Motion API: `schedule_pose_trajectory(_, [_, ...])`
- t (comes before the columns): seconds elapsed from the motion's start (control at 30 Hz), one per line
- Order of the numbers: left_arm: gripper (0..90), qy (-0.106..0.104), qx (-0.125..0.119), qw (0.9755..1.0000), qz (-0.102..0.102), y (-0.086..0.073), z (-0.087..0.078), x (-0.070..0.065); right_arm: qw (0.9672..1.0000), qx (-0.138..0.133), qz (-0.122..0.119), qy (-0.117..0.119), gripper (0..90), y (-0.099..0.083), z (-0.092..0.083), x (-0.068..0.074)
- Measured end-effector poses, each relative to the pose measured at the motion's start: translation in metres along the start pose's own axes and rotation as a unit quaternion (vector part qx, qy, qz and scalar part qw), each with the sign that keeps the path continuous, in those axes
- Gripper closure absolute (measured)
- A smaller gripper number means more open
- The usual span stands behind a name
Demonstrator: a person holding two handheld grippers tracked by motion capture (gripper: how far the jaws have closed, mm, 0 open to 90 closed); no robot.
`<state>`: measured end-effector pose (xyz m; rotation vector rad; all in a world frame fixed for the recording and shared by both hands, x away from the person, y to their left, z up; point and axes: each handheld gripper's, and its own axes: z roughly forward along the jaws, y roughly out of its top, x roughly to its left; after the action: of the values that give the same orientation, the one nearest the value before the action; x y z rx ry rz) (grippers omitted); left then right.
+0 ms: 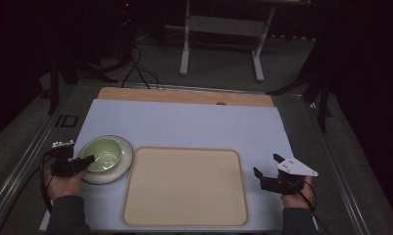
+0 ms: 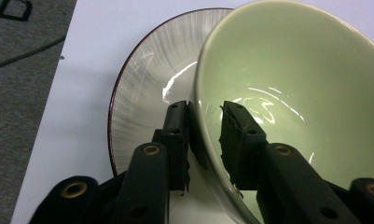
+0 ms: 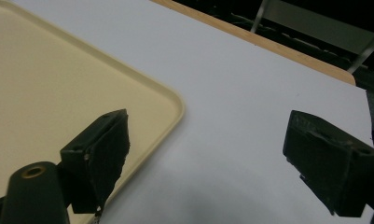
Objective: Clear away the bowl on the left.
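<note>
A pale green bowl (image 1: 104, 153) sits on a white ribbed plate (image 1: 127, 162) with a dark rim, at the left of the white mat. My left gripper (image 1: 88, 160) reaches in from the left and is shut on the bowl's near rim. In the left gripper view the bowl (image 2: 292, 84) has one pad outside its wall and one inside, above the plate (image 2: 138, 98), with my left gripper (image 2: 205, 112) astride the rim. My right gripper (image 1: 265, 164) is open over the mat, right of the tray. In the right gripper view my right gripper (image 3: 208, 121) holds nothing.
A large beige tray (image 1: 184, 186) lies at the middle front of the white mat (image 1: 184, 125); its corner (image 3: 58, 84) shows beside the right jaws. A wooden strip (image 1: 184, 96) runs along the mat's far edge. Table legs and cables stand on the dark floor beyond.
</note>
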<state>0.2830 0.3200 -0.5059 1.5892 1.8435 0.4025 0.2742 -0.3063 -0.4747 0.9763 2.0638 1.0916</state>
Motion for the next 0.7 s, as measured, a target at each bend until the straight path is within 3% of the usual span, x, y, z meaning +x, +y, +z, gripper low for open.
schedule_pose_trajectory(0.3, [82.1, -0.019, 0.000, 0.9996, -0.023, -0.0005, -0.0018, 0.0019, 1.0000, 0.002, 0.000, -0.001, 14.0, 0.0002, 0.0001, -0.0005])
schedule_pose_trajectory(0.7, [81.3, -0.038, -0.018, 0.9990, -0.016, -0.0010, -0.0063, 0.0002, 1.0000, 0.000, 0.004, 0.000, 14.0, 0.0004, -0.0006, -0.0013])
